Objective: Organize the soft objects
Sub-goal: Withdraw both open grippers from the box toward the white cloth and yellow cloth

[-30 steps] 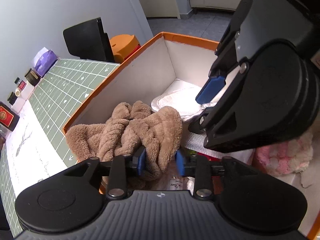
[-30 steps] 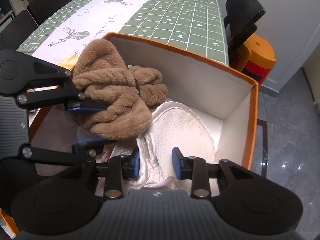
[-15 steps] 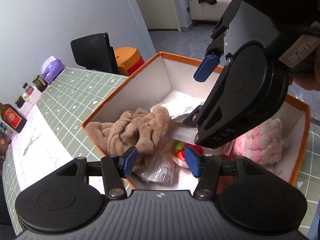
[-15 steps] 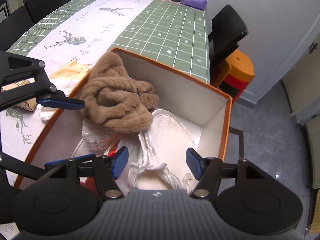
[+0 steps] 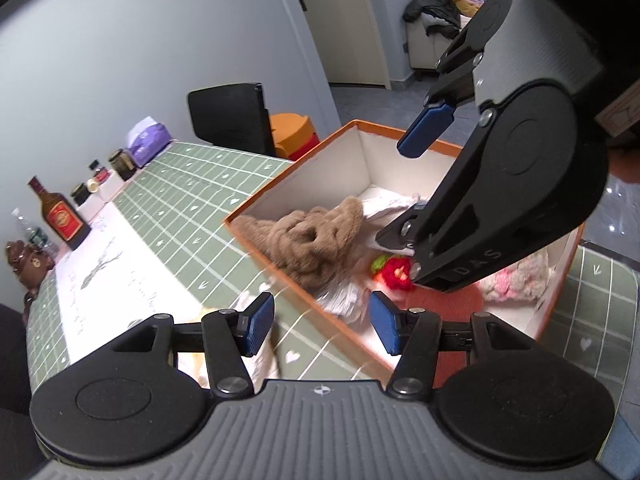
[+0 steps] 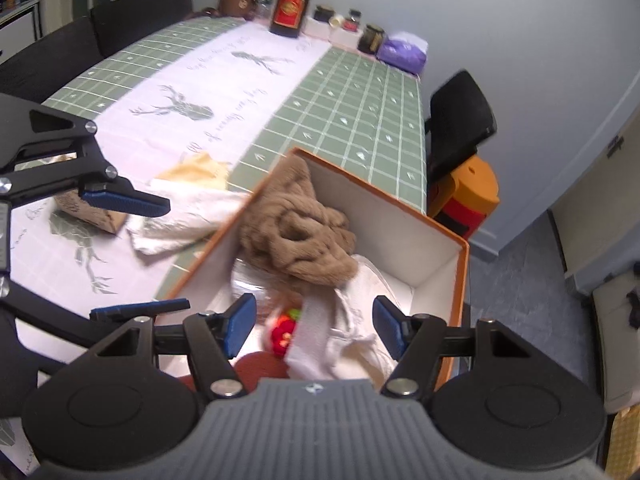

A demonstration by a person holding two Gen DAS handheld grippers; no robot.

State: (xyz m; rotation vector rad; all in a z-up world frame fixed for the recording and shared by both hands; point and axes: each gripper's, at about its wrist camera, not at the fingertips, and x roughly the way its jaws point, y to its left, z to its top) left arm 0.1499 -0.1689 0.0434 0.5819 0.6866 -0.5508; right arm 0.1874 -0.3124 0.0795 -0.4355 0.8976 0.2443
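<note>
Both my tongs are apart and empty above the orange box [image 6: 460, 288]

The brown fluffy towel [image 6: 298, 236] lies heaped in the far corner of the box, one end hanging over the rim, so it could slide out or be dragged out when I reach for the white cloth [image 6: 180, 220] on the table; my left gripper [image 5: 322, 322] and right gripper [image 6: 314, 324] hold nothing; under the towel sit a white towel [image 6: 352, 320], a pink fluffy thing [image 5: 516, 280] and a small red toy [image 5: 396, 272]
</note>
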